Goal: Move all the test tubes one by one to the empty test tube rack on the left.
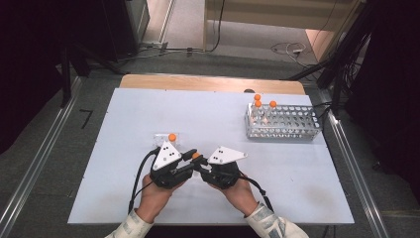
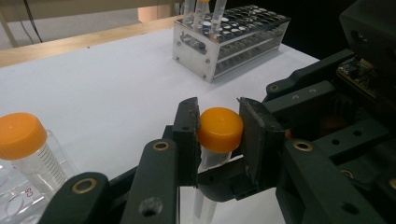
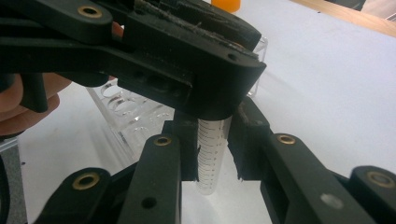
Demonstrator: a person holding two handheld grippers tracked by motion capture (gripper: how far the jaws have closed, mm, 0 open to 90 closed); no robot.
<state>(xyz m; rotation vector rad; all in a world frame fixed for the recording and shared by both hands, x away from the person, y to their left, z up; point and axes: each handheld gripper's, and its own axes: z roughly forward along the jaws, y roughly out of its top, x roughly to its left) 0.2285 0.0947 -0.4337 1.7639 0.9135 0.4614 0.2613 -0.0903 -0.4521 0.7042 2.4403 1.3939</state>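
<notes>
Tube clamped between both grippers

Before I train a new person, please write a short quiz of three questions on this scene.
1. True or false: the left gripper clamps the orange cap of a tube.
2. What does the right gripper hold? A) the tube's clear body B) the metal rack C) a cable
3. How many capped tubes stand in the metal rack?

Key: 1 true. 2 A. 3 three.
</notes>
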